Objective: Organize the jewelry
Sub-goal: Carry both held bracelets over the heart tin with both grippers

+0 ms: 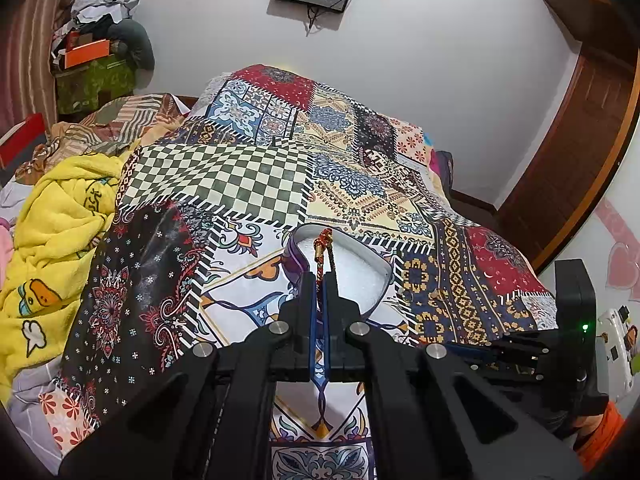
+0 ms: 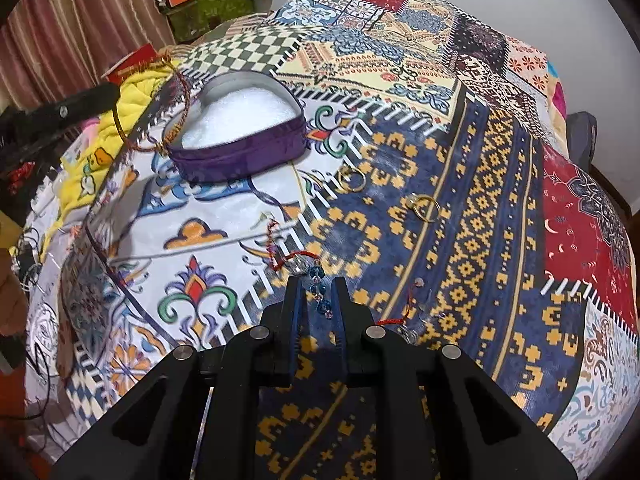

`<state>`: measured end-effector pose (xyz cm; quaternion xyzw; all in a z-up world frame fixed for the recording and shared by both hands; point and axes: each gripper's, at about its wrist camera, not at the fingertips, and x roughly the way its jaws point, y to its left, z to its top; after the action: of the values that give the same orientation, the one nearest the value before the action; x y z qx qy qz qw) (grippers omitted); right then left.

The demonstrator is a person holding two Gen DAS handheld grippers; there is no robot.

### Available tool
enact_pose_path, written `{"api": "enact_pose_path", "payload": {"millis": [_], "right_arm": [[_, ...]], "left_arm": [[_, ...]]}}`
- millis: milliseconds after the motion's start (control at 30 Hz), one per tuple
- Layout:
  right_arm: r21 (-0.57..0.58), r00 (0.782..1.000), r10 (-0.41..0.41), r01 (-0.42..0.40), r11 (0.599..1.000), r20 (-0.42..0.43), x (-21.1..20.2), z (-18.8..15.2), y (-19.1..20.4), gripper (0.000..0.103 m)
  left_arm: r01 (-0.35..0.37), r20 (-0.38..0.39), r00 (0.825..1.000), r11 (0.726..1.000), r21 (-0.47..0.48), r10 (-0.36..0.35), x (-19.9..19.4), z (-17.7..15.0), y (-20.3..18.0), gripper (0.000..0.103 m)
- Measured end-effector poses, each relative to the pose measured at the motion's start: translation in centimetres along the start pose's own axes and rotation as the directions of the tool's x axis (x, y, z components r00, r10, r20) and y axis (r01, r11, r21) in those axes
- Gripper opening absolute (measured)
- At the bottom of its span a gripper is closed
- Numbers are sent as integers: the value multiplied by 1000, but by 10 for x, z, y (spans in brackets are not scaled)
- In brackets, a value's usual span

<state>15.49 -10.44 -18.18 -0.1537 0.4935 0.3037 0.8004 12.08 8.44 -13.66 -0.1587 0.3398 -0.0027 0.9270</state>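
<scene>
A purple heart-shaped jewelry box (image 1: 352, 272) with white padding lies open on the patterned bedspread; it also shows in the right wrist view (image 2: 244, 148). My left gripper (image 1: 320, 280) is shut on a red-and-gold bangle (image 1: 323, 252), held at the box's near rim; the bangle (image 2: 176, 120) hangs by the box's left side. My right gripper (image 2: 318, 286) is open, its fingers on either side of a blue bead bracelet (image 2: 320, 292) with a red cord. Two gold rings (image 2: 352, 180) (image 2: 425, 208) lie on the blue patch.
A yellow blanket (image 1: 60, 232) is heaped at the bed's left. A second red-cord piece (image 2: 404, 316) lies right of my right gripper. Boxes and clothes (image 1: 96, 56) stack in the far corner. A wooden door (image 1: 580, 140) stands at right.
</scene>
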Motion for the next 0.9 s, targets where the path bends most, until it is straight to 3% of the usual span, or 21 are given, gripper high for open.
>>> {"api": "enact_pose_path", "payload": {"millis": [200,267,400,667,900], "right_arm": [[-5,1000,-7,8,1000,18,6,-2,0,12],[35,1000,13,-14,999,26,6,-2,-6,7],[92,999,24,-27,995,38,2,1,-13,7],[93,984,-5,-12,996,179,-47,18,-13,7],[64,957,5,-25,998,290,-86,37,-1,7]], "left_arm": [[2,-4,1000,1000,2,-2,1,-1,-3,1],[5,-4,1000,1000,0,-5,0,0,-4,1],[6,4,1000,1000,7,-6,-6,1,-7,1],[8,40,999,1000,12,-9,-24,8,-11,1],[16,61,998,1000,23,-17,-37,9,-17,1]]}}
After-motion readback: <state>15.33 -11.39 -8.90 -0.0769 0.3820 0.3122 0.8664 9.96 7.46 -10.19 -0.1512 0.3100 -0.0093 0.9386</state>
